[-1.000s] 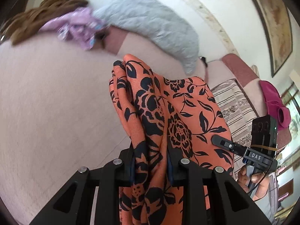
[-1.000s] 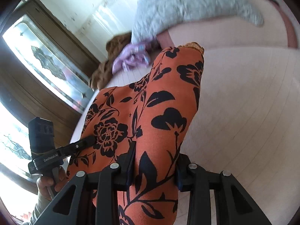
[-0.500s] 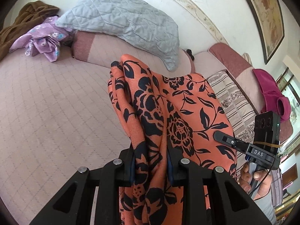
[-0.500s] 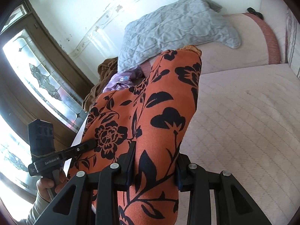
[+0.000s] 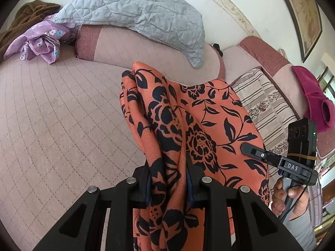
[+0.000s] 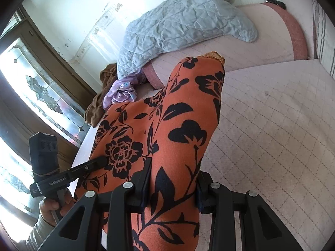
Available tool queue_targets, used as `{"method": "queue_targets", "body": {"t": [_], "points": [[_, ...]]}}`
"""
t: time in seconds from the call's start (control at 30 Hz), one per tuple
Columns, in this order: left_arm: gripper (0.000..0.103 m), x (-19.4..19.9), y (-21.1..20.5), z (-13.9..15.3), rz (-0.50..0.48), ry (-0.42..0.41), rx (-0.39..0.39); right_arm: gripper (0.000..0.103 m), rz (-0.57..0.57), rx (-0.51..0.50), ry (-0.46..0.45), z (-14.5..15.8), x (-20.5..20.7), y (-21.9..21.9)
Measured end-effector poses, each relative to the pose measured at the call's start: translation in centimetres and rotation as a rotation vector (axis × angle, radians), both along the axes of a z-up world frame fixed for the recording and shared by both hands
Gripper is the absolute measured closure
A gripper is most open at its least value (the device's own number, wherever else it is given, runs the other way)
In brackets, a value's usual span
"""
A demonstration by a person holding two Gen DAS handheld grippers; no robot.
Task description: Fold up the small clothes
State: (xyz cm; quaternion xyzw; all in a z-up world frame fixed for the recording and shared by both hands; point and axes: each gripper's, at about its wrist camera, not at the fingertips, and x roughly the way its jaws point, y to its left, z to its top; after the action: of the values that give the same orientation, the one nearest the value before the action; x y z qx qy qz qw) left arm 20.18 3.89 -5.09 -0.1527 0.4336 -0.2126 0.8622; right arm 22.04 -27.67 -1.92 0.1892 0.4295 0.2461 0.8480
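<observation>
Cloth point(image 5: 209, 113) held up over the bed point(image 5: 52, 125), pinched by both tools.
Across the last second the backdrop has slid: the grey pillow point(image 5: 136, 10) and purple garment point(image 5: 41, 39) now sit higher and further left in the left view, and more of the bed shows under the right tool, so the pair appears to be carrying the cloth across the bed; the grip itself has not changed. My read is that this is the carry before laying it flat, with no fold made yet. The cloth hangs bunched between the tools, clear of the bed. Left tool point(image 5: 167, 179) is narrowly closed on a gathered edge; right tool point(image 6: 173, 179) is clamped on another thick bunch, a little wider. Both point forward and down, side by side, each in a hand point(image 5: 282, 196).
</observation>
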Motion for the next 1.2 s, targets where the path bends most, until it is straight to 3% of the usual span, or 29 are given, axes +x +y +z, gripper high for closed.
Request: {"method": "queue_targets", "body": {"t": [0.63, 0.7, 0.77, 0.83, 0.87, 0.93, 1.03, 1.13, 1.2], "points": [[0.076, 0.9, -0.9, -0.9, 0.029, 0.022, 0.051, 0.067, 0.009, -0.005, 0.031, -2.2, 2.0, -0.3], [0.073, 1.5, -1.4, -2.1, 0.035, 0.048, 0.062, 0.067, 0.004, -0.012, 0.04, -2.7, 2.2, -0.4], [0.066, 2.4, -1.8, -4.4, 0.051, 0.124, 0.104, 0.065, -0.01, -0.009, 0.071, -4.2, 2.6, -0.7], [0.064, 2.7, -1.4, -6.8, 0.108, 0.197, 0.179, 0.06, -0.05, -0.029, 0.17, -7.1, 3.4, -1.2], [0.052, 2.5, -1.1, -7.4, 0.117, 0.216, 0.178, 0.06, -0.068, -0.071, 0.201, -8.2, 3.5, -1.3], [0.051, 1.4, -0.1, -6.8, 0.149, 0.2, 0.152, 0.057, -0.101, -0.199, 0.231, -10.1, 2.9, -1.3], [0.051, -0.3, 0.0, -4.3, 0.17, 0.108, 0.206, 0.056, -0.142, -0.175, 0.195, -8.8, 1.9, -1.9], [0.05, -1.9, -0.8, -2.5, 0.136, 0.047, 0.18, 0.054, -0.171, -0.164, 0.104, -5.8, 1.4, -1.8], [0.047, -2.7, -1.8, -2.6, 0.114, 0.017, 0.196, 0.041, -0.152, -0.095, 0.063, -4.2, 1.3, -1.3]]}}
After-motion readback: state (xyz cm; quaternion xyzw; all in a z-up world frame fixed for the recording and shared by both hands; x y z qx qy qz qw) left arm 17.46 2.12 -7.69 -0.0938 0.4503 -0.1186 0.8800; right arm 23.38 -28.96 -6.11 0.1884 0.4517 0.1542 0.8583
